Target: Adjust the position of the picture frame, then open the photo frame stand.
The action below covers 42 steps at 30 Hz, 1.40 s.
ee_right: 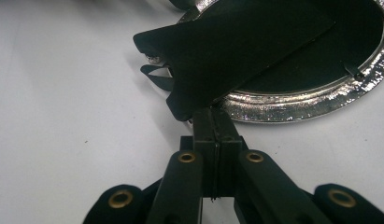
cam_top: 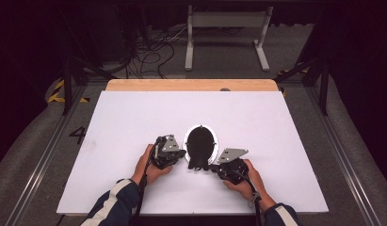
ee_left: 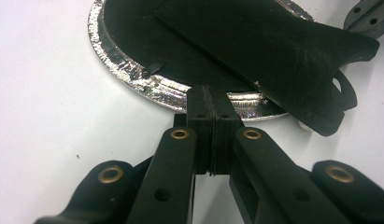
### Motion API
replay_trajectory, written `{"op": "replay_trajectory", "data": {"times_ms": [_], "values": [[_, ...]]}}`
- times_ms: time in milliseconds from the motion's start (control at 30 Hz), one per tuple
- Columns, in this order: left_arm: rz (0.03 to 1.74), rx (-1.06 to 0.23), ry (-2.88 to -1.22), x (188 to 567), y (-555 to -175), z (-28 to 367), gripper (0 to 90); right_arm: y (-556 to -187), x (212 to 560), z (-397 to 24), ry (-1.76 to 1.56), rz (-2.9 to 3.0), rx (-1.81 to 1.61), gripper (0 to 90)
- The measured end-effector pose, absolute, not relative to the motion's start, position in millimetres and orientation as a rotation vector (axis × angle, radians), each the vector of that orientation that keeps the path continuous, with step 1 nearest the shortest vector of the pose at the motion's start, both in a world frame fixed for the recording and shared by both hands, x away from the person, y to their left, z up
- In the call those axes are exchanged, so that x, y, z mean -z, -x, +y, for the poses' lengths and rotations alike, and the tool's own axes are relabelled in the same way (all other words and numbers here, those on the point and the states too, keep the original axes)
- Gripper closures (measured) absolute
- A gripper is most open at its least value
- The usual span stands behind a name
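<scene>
On the white table (cam_top: 134, 122), both closed grippers (left (cam_top: 181, 153), right (cam_top: 213, 167)) flank the black-covered silver dish (cam_top: 201, 142), holding nothing.

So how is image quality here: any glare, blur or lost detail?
High view: white table bright, surroundings dark, black piece a featureless silhouette. Left gripper view: foil rim glints, near jaw arms soft. Right gripper view: the rim sparkles, the black piece lacks texture.

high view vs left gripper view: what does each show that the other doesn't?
High view alone: both hands, the right gripper, the wooden table edge and a white frame on the floor behind. Left gripper view alone: the plate's crinkled silver rim close up, with the left gripper shut at it. Both: the oval silver plate and the black piece lying in it.
</scene>
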<state>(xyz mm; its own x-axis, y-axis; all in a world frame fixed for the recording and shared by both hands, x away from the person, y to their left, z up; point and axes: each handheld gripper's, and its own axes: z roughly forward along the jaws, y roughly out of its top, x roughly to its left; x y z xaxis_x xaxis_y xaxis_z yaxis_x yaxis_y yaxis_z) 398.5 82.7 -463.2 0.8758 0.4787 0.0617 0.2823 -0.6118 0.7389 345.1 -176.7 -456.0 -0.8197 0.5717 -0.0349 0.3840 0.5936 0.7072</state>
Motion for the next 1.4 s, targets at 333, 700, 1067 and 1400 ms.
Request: {"op": "replay_trajectory", "data": {"times_ms": [333,700,1067,1400], "values": [[0.533,-0.312,-2.269,462,-397,85,87.4,-346,456,-178,-0.782,2.569,-1.063,89.9],[0.454,-0.357,-2.220,440,-375,122,83.6,-342,446,-185,-0.784,2.542,-1.110,86.9],[0.485,-0.401,-2.205,443,-343,182,69.9,-336,439,-197,-0.817,2.527,-1.123,79.1],[0.528,-0.405,-2.223,452,-323,207,54.1,-333,444,-196,-0.827,2.565,-1.101,75.9]]}}
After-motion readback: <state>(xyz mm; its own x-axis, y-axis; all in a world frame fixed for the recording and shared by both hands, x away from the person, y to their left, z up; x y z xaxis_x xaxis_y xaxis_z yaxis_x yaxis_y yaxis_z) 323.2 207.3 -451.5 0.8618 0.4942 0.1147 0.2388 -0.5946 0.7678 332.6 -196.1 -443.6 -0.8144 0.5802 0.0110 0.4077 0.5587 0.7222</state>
